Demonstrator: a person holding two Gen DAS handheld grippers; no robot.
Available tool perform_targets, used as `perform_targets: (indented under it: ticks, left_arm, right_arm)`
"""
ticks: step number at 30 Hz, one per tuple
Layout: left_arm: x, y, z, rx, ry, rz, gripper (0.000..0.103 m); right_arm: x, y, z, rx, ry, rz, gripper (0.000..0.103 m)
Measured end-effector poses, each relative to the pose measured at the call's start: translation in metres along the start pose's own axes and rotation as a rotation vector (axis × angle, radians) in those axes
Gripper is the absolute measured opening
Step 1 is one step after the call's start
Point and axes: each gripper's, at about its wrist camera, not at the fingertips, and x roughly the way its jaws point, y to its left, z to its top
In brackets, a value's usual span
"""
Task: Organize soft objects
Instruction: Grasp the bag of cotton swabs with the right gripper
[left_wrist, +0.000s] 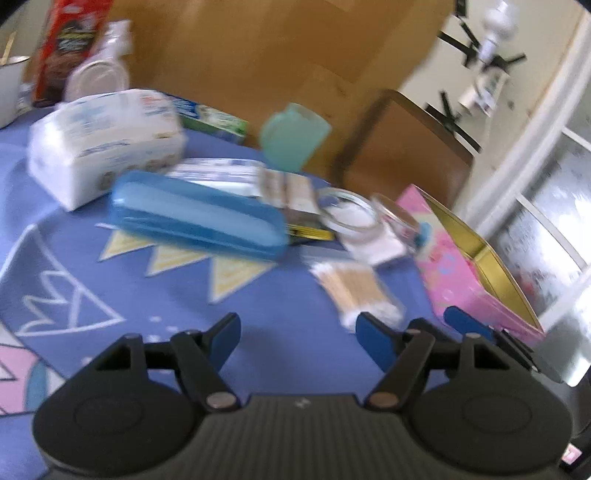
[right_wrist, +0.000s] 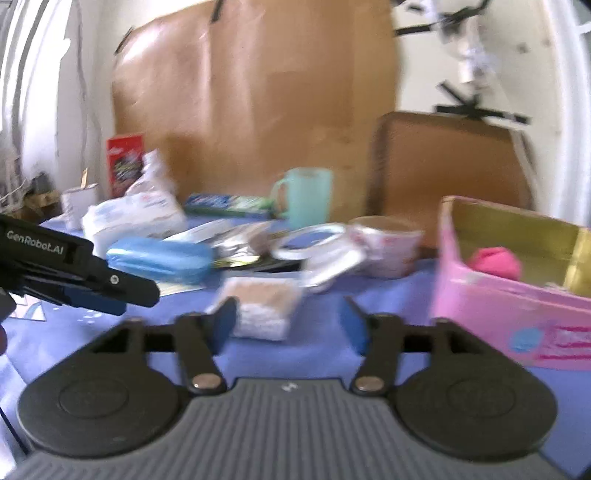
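- Left wrist view: my left tongs (left_wrist: 295, 332) tilt down over the blue mat (left_wrist: 110, 280), spread, nothing between them. Bare mat lies ahead; the cotton swab packet (left_wrist: 356, 291) sits just beyond the right finger. The tip of my right tongs (left_wrist: 469, 323) shows beside the pink box (left_wrist: 476, 291).
- Right wrist view: my right tongs (right_wrist: 288, 325) stand spread and empty, with the swab packet (right_wrist: 262, 306) just past them. The pink box (right_wrist: 517, 310) stands open at right, a pink soft ball (right_wrist: 495, 262) inside. My left tongs (right_wrist: 125, 295) reach in from the left edge.

Pink tin (right_wrist: 517, 306) cut off, blurred
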Motion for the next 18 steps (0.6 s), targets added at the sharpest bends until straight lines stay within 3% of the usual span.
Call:
perform_targets:
  ticks: [1,6,7,8,9,14,18]
  left_arm:
    - [0.000,0.007,-0.001,-0.010,-0.005,0.014,0.071]
    - [0.004,0.010,-0.004,-0.005,-0.033,0.016,0.071]
    - [0.005,0.007,-0.005,0.014,-0.037,0.024,0.071]
    - [0.006,0.005,-0.007,0.036,-0.041,0.030,0.071]
    - [0.005,0.004,-0.009,0.053,-0.045,0.036,0.072]
    - [0.003,0.002,-0.009,0.054,-0.030,0.015,0.077]
    - [0.009,-0.003,-0.005,-0.010,0.049,-0.130,0.077]
  right_arm:
    - [0.007,0.007,0.002,-0.003,0.009,-0.002,0.086]
    - [0.042,0.023,0.010,-0.010,0.107,0.006,0.087]
    - [0.049,0.026,0.009,-0.022,0.134,-0.001,0.081]
    - [0.056,0.026,0.007,-0.027,0.170,-0.005,0.058]
    - [0.061,0.024,0.006,-0.016,0.205,0.002,0.058]
    - [0.025,0.020,-0.004,0.004,0.148,-0.011,0.055]
    - [-0.011,0.017,-0.023,-0.035,0.102,-0.045,0.055]
